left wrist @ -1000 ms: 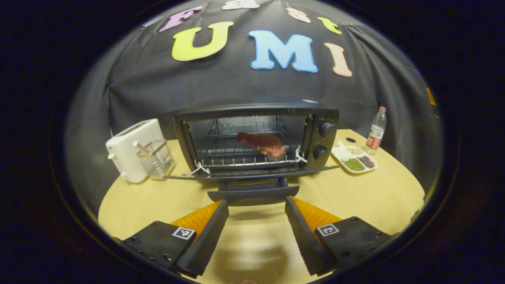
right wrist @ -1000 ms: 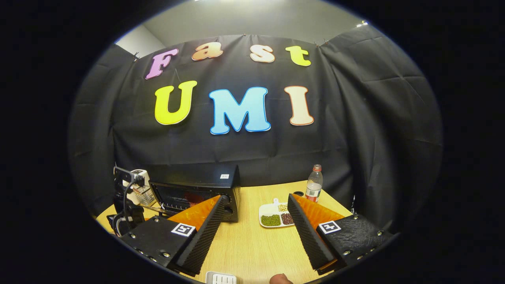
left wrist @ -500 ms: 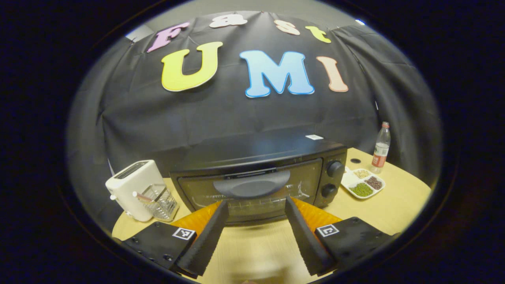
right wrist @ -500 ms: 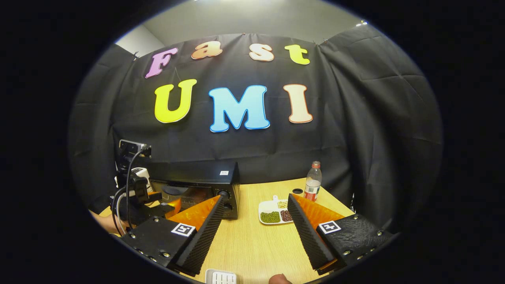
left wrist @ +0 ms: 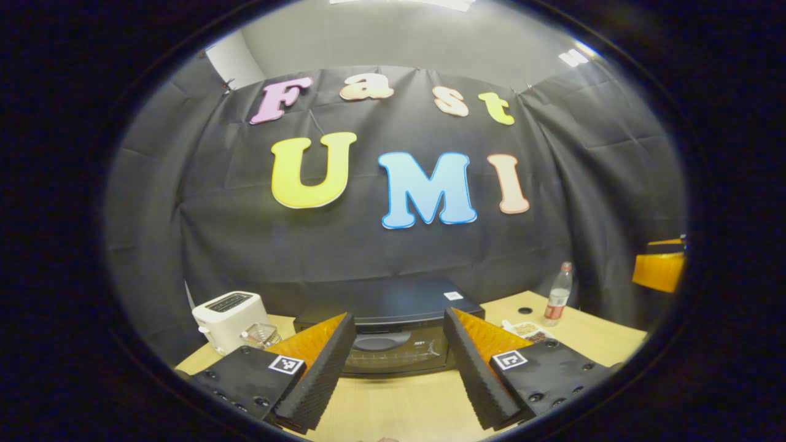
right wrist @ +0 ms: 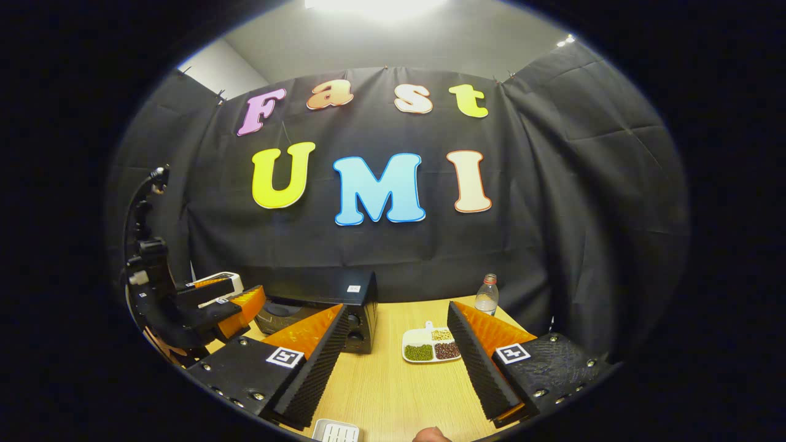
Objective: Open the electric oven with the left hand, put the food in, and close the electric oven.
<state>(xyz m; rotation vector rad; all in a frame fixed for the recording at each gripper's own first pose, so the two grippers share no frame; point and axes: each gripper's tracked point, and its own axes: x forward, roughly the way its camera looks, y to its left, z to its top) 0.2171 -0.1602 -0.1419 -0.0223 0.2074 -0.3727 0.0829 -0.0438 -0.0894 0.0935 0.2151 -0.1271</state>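
The black electric oven (left wrist: 393, 344) stands on the wooden table (left wrist: 399, 405) with its door shut and its handle (left wrist: 377, 341) facing me. The food is hidden behind the dark door glass. My left gripper (left wrist: 398, 314) is open, back from the oven and touching nothing. In the right gripper view the oven (right wrist: 353, 304) stands left of centre, and the left gripper (right wrist: 212, 304) hovers in front of it at the far left. My right gripper (right wrist: 399, 307) is open and empty over the table.
A white toaster (left wrist: 227, 310) and a small wire basket (left wrist: 261, 334) stand left of the oven. To its right are a divided tray of beans (right wrist: 431, 344) and a plastic bottle (right wrist: 486, 294). A small white object (right wrist: 336, 431) lies at the near table edge.
The oven door went from open, with the meat on the rack, to shut. My left gripper then drew back and rose away from the oven. The right gripper hardly moved.
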